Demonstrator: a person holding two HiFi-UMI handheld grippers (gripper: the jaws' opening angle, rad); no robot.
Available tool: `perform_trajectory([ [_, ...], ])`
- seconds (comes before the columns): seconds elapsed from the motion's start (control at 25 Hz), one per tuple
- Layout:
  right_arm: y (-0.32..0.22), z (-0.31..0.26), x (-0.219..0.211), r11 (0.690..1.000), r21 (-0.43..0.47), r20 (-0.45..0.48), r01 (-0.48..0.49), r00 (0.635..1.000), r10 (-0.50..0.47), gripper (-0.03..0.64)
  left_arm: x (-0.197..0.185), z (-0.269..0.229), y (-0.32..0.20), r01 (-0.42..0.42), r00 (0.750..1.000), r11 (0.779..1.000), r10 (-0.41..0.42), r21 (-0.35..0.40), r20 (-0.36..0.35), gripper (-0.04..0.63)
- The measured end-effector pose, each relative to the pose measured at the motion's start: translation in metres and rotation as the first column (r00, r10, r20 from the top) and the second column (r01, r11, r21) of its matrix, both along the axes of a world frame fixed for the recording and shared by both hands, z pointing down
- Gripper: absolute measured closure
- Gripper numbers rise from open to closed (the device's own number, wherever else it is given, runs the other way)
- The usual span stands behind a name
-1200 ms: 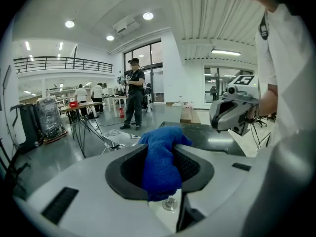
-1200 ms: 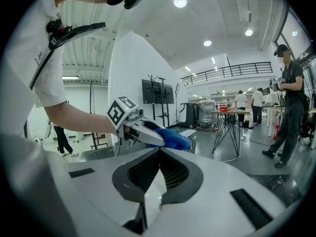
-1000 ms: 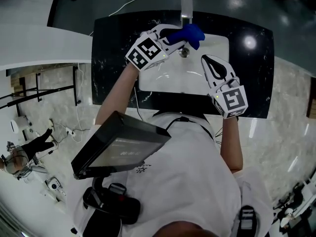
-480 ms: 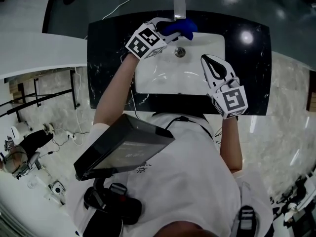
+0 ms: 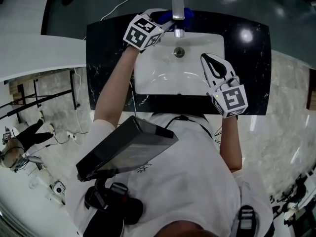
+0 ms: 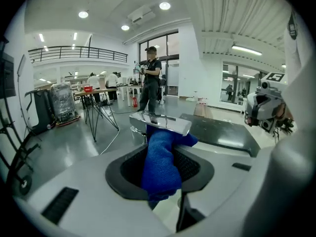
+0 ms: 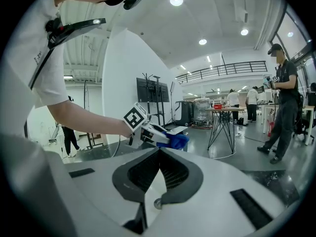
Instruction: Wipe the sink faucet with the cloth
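Observation:
The chrome faucet (image 5: 178, 6) stands at the far rim of the white sink (image 5: 158, 75). My left gripper (image 5: 169, 19) is shut on a blue cloth (image 5: 164, 17), which it holds against the faucet's left side and around the spout. In the left gripper view the cloth (image 6: 160, 164) bulges between the jaws of the left gripper (image 6: 161, 149) and touches the underside of the faucet spout (image 6: 160, 123). My right gripper (image 5: 206, 59) hovers over the sink's right edge, shut and holding nothing. Its own view shows the right gripper (image 7: 159, 151) with tips together, and the cloth (image 7: 176, 140) beyond them.
The sink is set in a black marble counter (image 5: 106, 58). The drain (image 5: 179, 52) lies just in front of the faucet. A dark flat device (image 5: 123, 149) hangs at the person's chest. People, tables and a tripod (image 6: 96, 113) stand well behind the counter.
My left gripper has carried the cloth from above the drain away from me to the faucet. The right gripper has stayed in place.

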State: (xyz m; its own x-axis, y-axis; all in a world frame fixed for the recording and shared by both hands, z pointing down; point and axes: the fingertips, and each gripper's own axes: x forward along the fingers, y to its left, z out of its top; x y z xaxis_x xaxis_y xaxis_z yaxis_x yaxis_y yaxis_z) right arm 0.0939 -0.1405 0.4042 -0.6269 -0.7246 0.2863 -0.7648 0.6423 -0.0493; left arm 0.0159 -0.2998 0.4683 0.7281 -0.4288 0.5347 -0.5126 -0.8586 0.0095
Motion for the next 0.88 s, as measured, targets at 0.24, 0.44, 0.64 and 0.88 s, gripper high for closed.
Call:
perform_trajectory([
  [0.24,0.001,-0.002,-0.008,1.0,0.008,0.003,0.023,1.0,-0.023,0.614,-0.04,-0.001,-0.003,0.115,0.993,0.993,-0.115,-0.008,-0.025,0.471],
  [0.44,0.002,-0.001,-0.013,0.999,0.011,0.003,0.04,0.999,-0.04,0.614,-0.077,-0.004,0.009,0.188,0.979,0.982,-0.189,-0.014,-0.078,0.471],
  [0.64,0.004,-0.002,-0.016,0.999,0.008,-0.004,0.046,0.999,-0.046,0.614,-0.061,-0.025,0.058,0.042,0.987,0.999,-0.038,0.019,-0.159,0.471],
  [0.88,0.006,-0.002,-0.016,0.999,0.012,-0.008,0.04,0.999,-0.04,0.614,-0.02,-0.037,0.096,-0.147,0.976,0.988,0.154,0.053,-0.157,0.471],
])
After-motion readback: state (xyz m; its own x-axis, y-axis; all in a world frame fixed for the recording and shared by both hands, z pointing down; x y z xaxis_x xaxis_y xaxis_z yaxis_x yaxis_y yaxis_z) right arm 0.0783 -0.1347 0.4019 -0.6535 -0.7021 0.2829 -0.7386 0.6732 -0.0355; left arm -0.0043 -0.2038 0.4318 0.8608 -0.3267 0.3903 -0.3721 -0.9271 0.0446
